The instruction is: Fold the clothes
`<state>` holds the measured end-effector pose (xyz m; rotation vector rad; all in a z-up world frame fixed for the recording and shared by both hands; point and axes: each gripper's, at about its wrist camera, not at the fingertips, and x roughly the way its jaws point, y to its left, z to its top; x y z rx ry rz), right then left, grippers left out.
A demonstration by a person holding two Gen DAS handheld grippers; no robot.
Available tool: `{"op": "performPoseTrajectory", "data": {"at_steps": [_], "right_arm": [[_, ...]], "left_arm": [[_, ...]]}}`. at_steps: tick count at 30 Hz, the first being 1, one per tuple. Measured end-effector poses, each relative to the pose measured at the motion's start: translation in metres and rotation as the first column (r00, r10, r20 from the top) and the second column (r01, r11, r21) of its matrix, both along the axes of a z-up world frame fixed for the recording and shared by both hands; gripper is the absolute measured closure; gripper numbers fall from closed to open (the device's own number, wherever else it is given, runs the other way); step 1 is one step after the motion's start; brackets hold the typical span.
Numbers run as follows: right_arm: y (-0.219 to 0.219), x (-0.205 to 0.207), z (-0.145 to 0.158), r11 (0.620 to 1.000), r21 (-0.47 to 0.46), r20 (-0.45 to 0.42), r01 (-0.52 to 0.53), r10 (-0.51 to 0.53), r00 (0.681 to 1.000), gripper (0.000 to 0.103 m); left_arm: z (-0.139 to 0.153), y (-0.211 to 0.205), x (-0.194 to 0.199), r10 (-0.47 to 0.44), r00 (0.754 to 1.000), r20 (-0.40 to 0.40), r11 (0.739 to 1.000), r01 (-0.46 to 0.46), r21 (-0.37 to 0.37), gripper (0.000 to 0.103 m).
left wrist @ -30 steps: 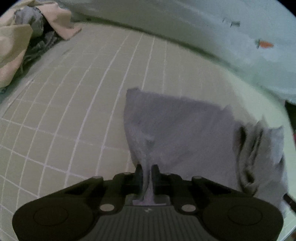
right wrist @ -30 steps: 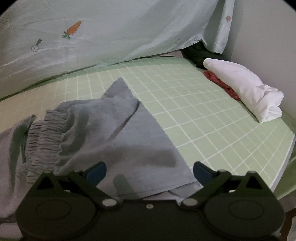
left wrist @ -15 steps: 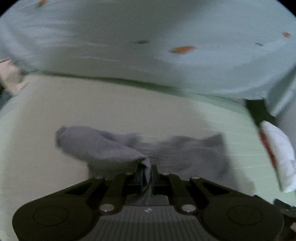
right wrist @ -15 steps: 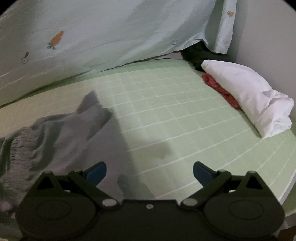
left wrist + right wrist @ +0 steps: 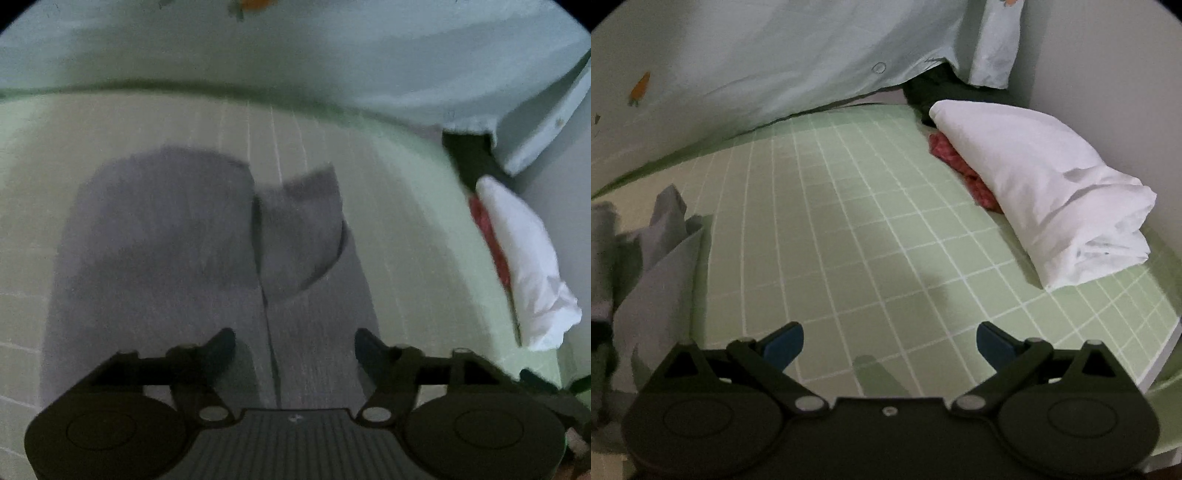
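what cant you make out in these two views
- Grey garment: left wrist view is motion-blurred, so its type and folds are unclear; its near end is hidden behind the left gripper, whose jaws are opening with no cloth pinched.
- Same garment: cut off by the left edge of the right wrist view.
- Red cloth: mostly covered by the white bundle.
- Dark item: hidden under the hanging sheet.

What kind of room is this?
Probably a bedroom or laundry corner at home: a carrot-print sheet hangs behind a green gridded mat, with grey shorts spread out and a white folded cloth beside them.
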<state>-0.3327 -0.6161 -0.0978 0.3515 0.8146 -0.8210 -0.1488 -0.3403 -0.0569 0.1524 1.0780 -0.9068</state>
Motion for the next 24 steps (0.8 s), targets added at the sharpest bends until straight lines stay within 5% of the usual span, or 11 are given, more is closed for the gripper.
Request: {"op": "performPoseTrajectory", "data": {"at_steps": [4, 10, 18, 24], "right_arm": [[0.005, 0.006, 0.001, 1.000, 0.020, 0.029, -0.006, 0.005, 1.000, 0.002], [0.030, 0.042, 0.011, 0.997, 0.025, 0.081, -0.073, 0.070, 0.994, 0.002], [0.084, 0.112, 0.021, 0.975, 0.044, 0.137, -0.218, 0.210, 0.968, 0.002], [0.124, 0.155, 0.014, 0.935, 0.049, 0.131, -0.352, 0.343, 0.930, 0.011]], "left_arm": [[0.021, 0.021, 0.005, 0.046, 0.996, 0.078, 0.999, -0.045, -0.015, 0.020], [0.022, 0.064, 0.034, 0.129, 0.977, 0.170, 0.984, -0.147, 0.099, 0.010], [0.003, 0.102, 0.086, 0.199, 0.968, 0.151, 0.949, -0.229, 0.216, 0.010], [-0.018, 0.097, 0.115, 0.136, 0.986, 0.092, 0.958, -0.155, 0.243, 0.009]]}}
